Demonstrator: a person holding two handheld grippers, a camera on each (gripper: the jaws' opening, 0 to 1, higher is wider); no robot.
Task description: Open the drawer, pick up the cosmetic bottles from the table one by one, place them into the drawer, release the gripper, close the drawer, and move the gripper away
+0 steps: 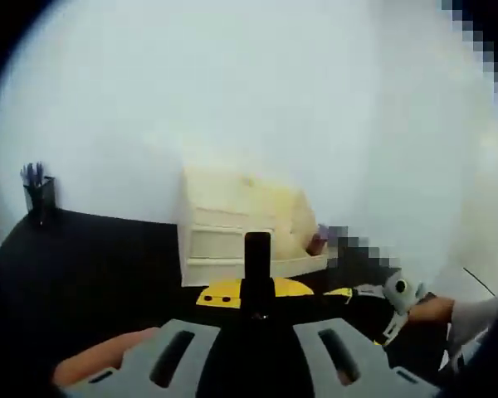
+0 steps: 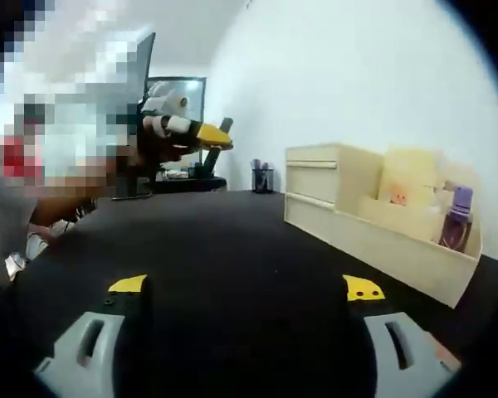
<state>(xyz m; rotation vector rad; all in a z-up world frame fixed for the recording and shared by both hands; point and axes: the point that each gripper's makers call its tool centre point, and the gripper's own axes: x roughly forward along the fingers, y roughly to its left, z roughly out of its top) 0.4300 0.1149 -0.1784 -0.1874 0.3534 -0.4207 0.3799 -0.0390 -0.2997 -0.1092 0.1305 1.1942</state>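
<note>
1. Left gripper view: the left hand-held gripper (image 1: pixel 257 311) rises from the bottom edge, its two grey jaws closed on a dark, upright bottle (image 1: pixel 257 265) with yellow jaw tips at its base.
2. Beyond the bottle, a cream drawer unit (image 1: pixel 232 224) stands on the black tabletop (image 1: pixel 91 265), against a pale wall. Its drawers look closed, though the picture is blurred.
3. A dark pen cup (image 1: pixel 39 197) with blue pens stands far off at the tabletop's left edge.
4. At the lower right, the right hand-held gripper (image 1: pixel 373 303) comes in, held by a hand (image 1: pixel 432 308) in a pale sleeve.
5. Right gripper view: the right hand-held gripper (image 2: pixel 247 290) has its jaws spread wide apart, yellow tips at either side, with nothing between them but bare black tabletop (image 2: pixel 232 249).
6. The drawer unit (image 2: pixel 332 186) sits at the right, drawer fronts flush. Its open side compartment holds a purple bottle (image 2: pixel 458 217) and a pale yellow item with a small face.
7. In the distance, the left hand-held gripper (image 2: pixel 207 133) is held above the tabletop, near the pen cup (image 2: pixel 262 178).
</note>
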